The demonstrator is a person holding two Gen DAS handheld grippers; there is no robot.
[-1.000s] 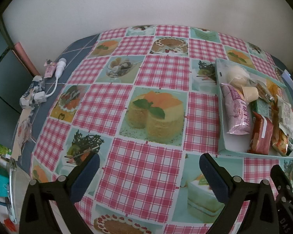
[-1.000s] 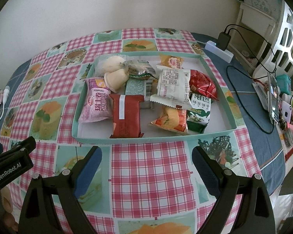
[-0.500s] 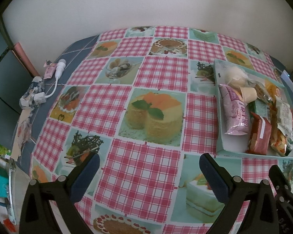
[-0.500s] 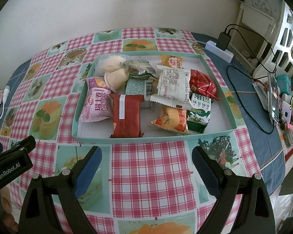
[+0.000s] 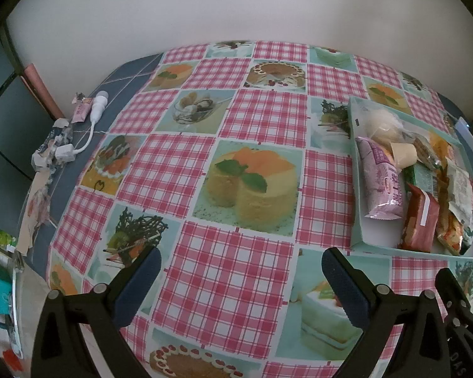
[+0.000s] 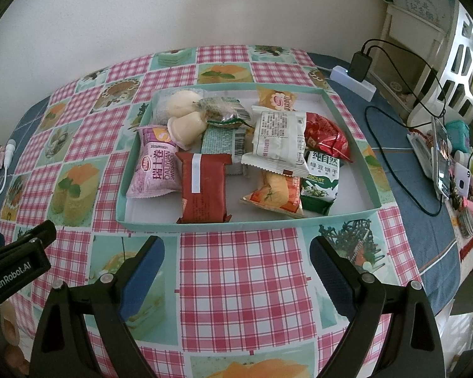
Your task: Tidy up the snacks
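A shallow teal-rimmed tray [image 6: 242, 222] holds several wrapped snacks: a pink Swiss-roll pack [image 6: 156, 167], a red-brown pack [image 6: 204, 186], a white pack [image 6: 279, 141], a shiny red pack [image 6: 326, 135], an orange pack [image 6: 276, 193], a green biscuit pack [image 6: 321, 182] and pale jelly cups [image 6: 186, 126]. My right gripper [image 6: 236, 267] hovers open over the cloth just in front of the tray, nothing between its blue pads. My left gripper [image 5: 239, 278] is open over bare tablecloth, with the tray [image 5: 354, 230] off to its right.
The table wears a pink-check cloth with cake pictures [image 5: 249, 186]. A white cable and scraps of wrapper [image 5: 63, 145] lie at the left edge. A power strip with a black charger [image 6: 358, 72], cables, a phone [image 6: 441, 157] and small clutter crowd the right side.
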